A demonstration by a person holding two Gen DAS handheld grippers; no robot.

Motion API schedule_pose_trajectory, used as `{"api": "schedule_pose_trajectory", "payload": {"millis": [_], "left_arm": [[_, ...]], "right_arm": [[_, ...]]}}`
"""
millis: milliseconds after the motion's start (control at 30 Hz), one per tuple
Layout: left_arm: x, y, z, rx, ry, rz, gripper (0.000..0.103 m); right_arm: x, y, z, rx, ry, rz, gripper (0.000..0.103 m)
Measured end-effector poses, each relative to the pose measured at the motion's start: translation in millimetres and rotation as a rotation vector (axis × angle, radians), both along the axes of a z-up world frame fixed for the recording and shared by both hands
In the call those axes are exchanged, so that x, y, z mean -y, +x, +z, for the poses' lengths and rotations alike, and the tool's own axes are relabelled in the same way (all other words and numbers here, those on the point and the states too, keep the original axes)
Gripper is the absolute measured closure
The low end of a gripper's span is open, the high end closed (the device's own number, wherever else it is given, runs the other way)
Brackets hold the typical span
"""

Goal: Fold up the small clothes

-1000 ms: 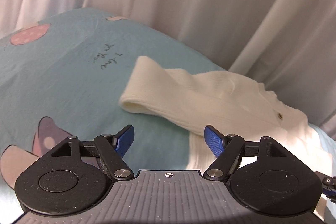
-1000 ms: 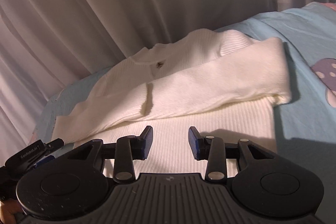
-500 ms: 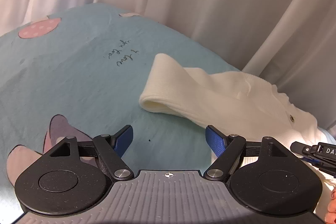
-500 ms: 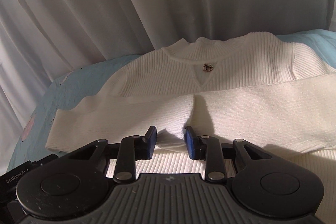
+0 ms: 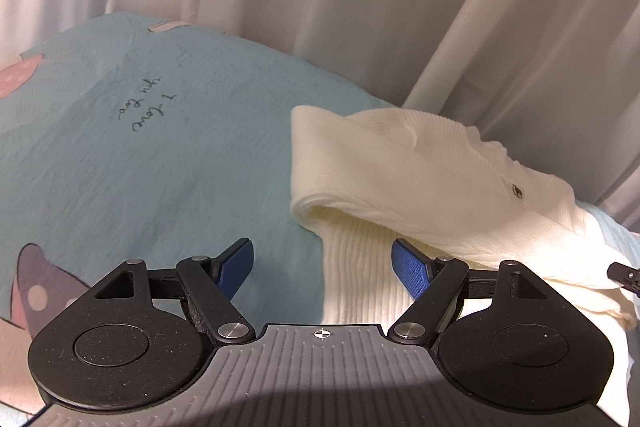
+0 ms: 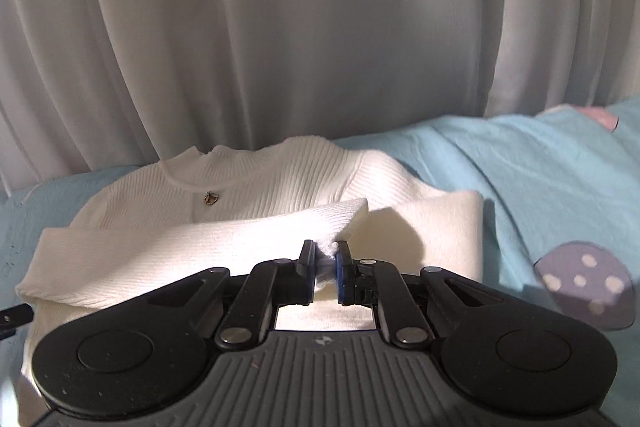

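Note:
A small cream ribbed sweater (image 5: pixel 432 179) lies on a light blue blanket (image 5: pixel 140 163), sleeves folded across its front. My left gripper (image 5: pixel 324 265) is open, its blue pads (image 5: pixel 408 267) straddling the sweater's left bottom edge, just above the cloth. In the right wrist view the sweater (image 6: pixel 280 183) shows its collar and a small metal button (image 6: pixel 211 197). My right gripper (image 6: pixel 325 263) is shut on the cuff end of the left sleeve (image 6: pixel 336 227), lifting it slightly off the body.
White curtains (image 6: pixel 320 27) hang close behind the bed. The blanket has cartoon mushroom prints (image 6: pixel 584 283) and handwriting-style text (image 5: pixel 148 107). The other gripper's tip (image 5: pixel 624 273) shows at the right edge of the left wrist view.
My right gripper moved forward to the sleeve cuffs and shut on one sleeve end. My left gripper shifted right, so the sweater's bottom edge now lies between its open fingers.

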State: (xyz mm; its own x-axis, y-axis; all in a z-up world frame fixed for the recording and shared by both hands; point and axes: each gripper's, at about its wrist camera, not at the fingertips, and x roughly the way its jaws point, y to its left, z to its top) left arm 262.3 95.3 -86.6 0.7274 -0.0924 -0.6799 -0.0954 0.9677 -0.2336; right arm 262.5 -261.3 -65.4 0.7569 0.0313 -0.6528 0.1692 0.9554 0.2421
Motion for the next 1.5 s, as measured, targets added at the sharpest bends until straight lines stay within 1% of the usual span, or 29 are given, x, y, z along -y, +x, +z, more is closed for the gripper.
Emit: {"api": "schedule_pose_trajectory", "payload": {"millis": [67, 100, 167, 200, 233, 267, 333, 400, 433, 500, 600, 667, 700, 767, 800, 900, 1000, 1033, 1133, 1167, 1200, 1233, 1300, 1333, 1367, 1400, 1467, 1500], "left_arm": [[4.3, 3.8, -1.7, -0.004, 0.003, -0.014, 0.022], [6.7, 5.7, -2.2, -0.004, 0.009, -0.021, 0.022], [10.1, 8.1, -2.3, -0.001, 0.024, -0.032, 0.022], [11.5, 9.5, -2.2, 0.0, 0.03, -0.037, 0.022], [12.8, 11.1, -2.3, 0.001, 0.037, -0.039, 0.022], [13.6, 12.6, -1.9, 0.004, 0.041, -0.042, 0.022], [14.4, 14.9, -1.4, 0.012, 0.053, -0.041, 0.021], [13.7, 16.8, -1.9, 0.016, 0.068, -0.038, 0.021], [12.1, 17.8, -2.4, 0.011, 0.079, -0.032, 0.021], [8.1, 19.1, -3.9, 0.001, 0.08, -0.022, 0.021], [1.3, 19.7, -4.0, -0.005, 0.072, -0.005, 0.021], [-3.2, 18.6, -0.8, 0.0, 0.064, 0.009, 0.021], [-4.6, 18.1, 1.5, 0.007, 0.059, 0.01, 0.021], [-5.0, 17.5, 6.8, 0.026, 0.057, 0.002, 0.021], [-4.1, 17.9, 8.6, 0.033, 0.058, -0.002, 0.021], [4.3, 22.1, 11.5, 0.042, 0.06, -0.028, 0.02], [15.7, 27.1, 10.3, 0.033, 0.058, -0.06, 0.02], [20.2, 28.1, 9.5, 0.03, 0.06, -0.071, 0.02], [30.2, 29.8, 8.4, 0.026, 0.063, -0.096, 0.02], [32.4, 29.8, 8.6, 0.026, 0.063, -0.102, 0.02], [33.9, 29.9, 9.3, 0.028, 0.066, -0.104, 0.02], [34.6, 29.9, 10.0, 0.031, 0.07, -0.105, 0.019], [34.0, 29.8, 11.0, 0.039, 0.072, -0.108, 0.019], [33.4, 29.8, 11.0, 0.041, 0.071, -0.107, 0.019], [32.7, 30.3, 10.8, 0.038, 0.073, -0.103, 0.019], [31.6, 30.7, 10.8, 0.037, 0.075, -0.098, 0.019], [28.9, 31.5, 10.1, 0.039, 0.074, -0.087, 0.019], [28.2, 32.3, 9.5, 0.035, 0.072, -0.084, 0.019]], "right_arm": [[0.4, 1.3, -5.5, -0.014, 0.027, -0.014, 0.083], [0.6, 1.0, -7.9, -0.013, 0.049, -0.009, 0.082], [-0.1, 3.9, -10.1, -0.008, 0.076, -0.004, 0.084], [-4.8, 7.5, -10.1, -0.011, 0.065, -0.004, 0.087], [-9.3, 6.1, -7.7, -0.008, 0.042, -0.002, 0.095], [-13.6, 5.2, -3.3, 0.005, 0.005, 0.001, 0.096], [-22.3, 2.2, 7.5, 0.058, -0.107, -0.008, 0.096], [-22.6, -0.2, 14.0, 0.088, -0.199, -0.049, 0.096], [-19.3, 0.3, 13.7, 0.084, -0.226, -0.062, 0.096], [-9.6, 3.6, 8.7, 0.051, -0.23, -0.078, 0.096], [5.3, 4.5, 1.9, 0.009, -0.173, -0.087, 0.094], [12.0, -3.7, 3.0, 0.004, -0.149, -0.137, 0.082], [15.7, -10.4, 4.6, 0.003, -0.123, -0.166, 0.082], [24.2, -21.5, 6.0, 0.011, -0.001, -0.187, 0.08], [30.9, -27.7, 4.7, 0.006, 0.096, -0.191, 0.08], [37.6, -28.1, -4.0, 0.006, 0.297, -0.191, 0.078], [36.4, -15.7, -13.4, -0.025, 0.391, -0.204, 0.078], [36.2, -11.5, -16.9, -0.038, 0.405, -0.219, 0.078], [33.8, -3.8, -19.4, -0.031, 0.436, -0.243, 0.081], [32.8, -2.2, -19.2, -0.033, 0.431, -0.243, 0.092], [32.3, -1.1, -19.2, -0.038, 0.429, -0.237, 0.098], [33.8, -2.0, -19.3, -0.036, 0.449, -0.238, 0.098], [41.7, -9.1, -20.1, -0.014, 0.54, -0.242, 0.098], [44.5, -12.5, -20.7, -0.014, 0.555, -0.25, 0.098], [44.7, -16.3, -20.1, -0.021, 0.54, -0.25, 0.099], [42.3, -20.0, -18.8, -0.027, 0.499, -0.246, 0.099], [32.7, -22.9, -17.1, -0.046, 0.376, -0.229, 0.099], [29.1, -23.0, -17.1, -0.034, 0.338, -0.211, 0.099]]}}
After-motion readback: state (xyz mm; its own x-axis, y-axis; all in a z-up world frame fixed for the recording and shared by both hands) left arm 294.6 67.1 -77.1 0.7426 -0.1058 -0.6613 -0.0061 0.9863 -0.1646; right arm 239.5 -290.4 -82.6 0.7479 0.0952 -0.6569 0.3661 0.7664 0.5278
